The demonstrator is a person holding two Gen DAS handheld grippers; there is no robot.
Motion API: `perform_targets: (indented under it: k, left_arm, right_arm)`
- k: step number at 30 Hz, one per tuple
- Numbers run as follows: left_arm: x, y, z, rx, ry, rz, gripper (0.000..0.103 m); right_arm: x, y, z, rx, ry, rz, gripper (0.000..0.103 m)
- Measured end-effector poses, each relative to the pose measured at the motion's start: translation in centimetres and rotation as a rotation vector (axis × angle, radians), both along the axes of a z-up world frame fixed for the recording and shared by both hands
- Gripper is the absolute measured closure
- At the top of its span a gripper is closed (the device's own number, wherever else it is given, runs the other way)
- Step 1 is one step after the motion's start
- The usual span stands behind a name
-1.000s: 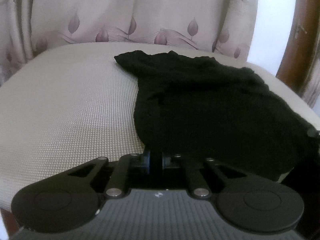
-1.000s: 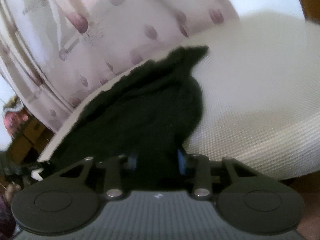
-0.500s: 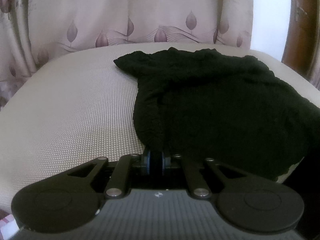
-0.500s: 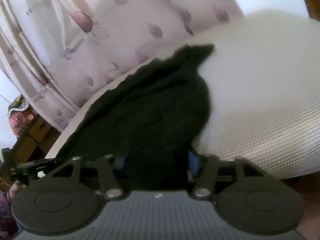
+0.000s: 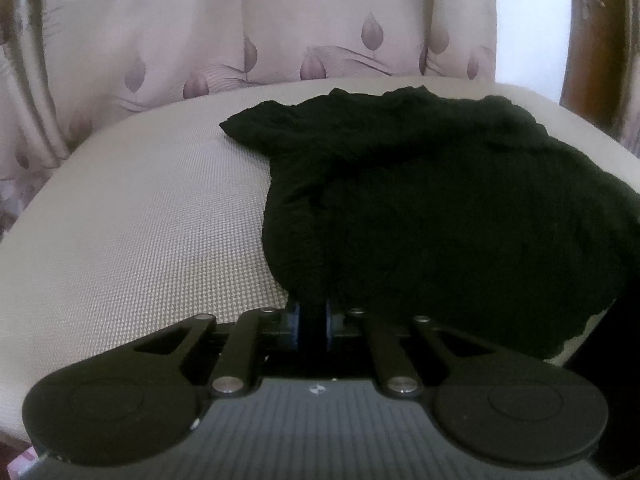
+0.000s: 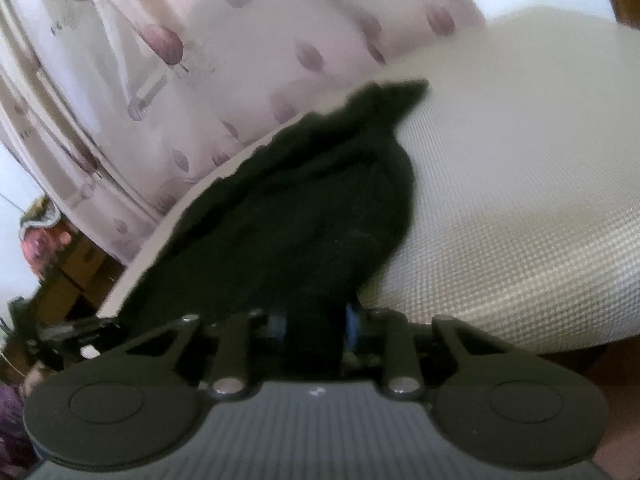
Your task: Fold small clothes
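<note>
While both grippers pinch its near edge, the black garment point(image 5: 440, 208) spreads ahead.

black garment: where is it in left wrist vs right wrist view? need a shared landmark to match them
Left wrist: black garment fills centre-right, its near edge pinched in the left gripper.
Right wrist: black garment runs centre to lower left, its near edge in the right gripper.
Shared landmark: the beige mesh cushion under it, with the leaf-print curtain behind.

Ahead of you a cream woven cushion point(image 5: 132, 216) spreads wide, backed by a pale curtain point(image 5: 320, 36) printed with mauve leaves, with dark wooden trim point(image 5: 596, 40) at your right.
</note>
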State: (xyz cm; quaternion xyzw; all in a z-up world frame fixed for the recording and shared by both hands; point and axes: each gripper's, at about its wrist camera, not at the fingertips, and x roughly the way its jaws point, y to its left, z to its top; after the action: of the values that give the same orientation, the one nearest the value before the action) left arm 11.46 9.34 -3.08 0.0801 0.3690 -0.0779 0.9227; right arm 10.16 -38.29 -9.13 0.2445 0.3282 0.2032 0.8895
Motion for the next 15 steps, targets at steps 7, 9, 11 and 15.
perform_targets:
  k: [7,9,11,15]
  left_arm:
    - [0.2,0.7,0.2,-0.014,0.008,-0.009,0.083]
    - [0.3,1.5,0.3,-0.044,0.025,-0.013,0.062]
    - [0.2,1.7,0.3,-0.039,0.03,-0.035,0.054]
    - [-0.2,1.8,0.3,-0.077,0.066,-0.109,0.072]
  right_arm:
    - [0.6,-0.2,0.5,-0.022,0.011,0.015,0.077]
    - [0.6,-0.4,0.6,-0.015,0.019,0.007,0.071]
    - [0.6,-0.4,0.5,-0.01,0.024,0.033,0.06]
    - [0.6,0.2,0.3,-0.014,0.016,0.055,0.06]
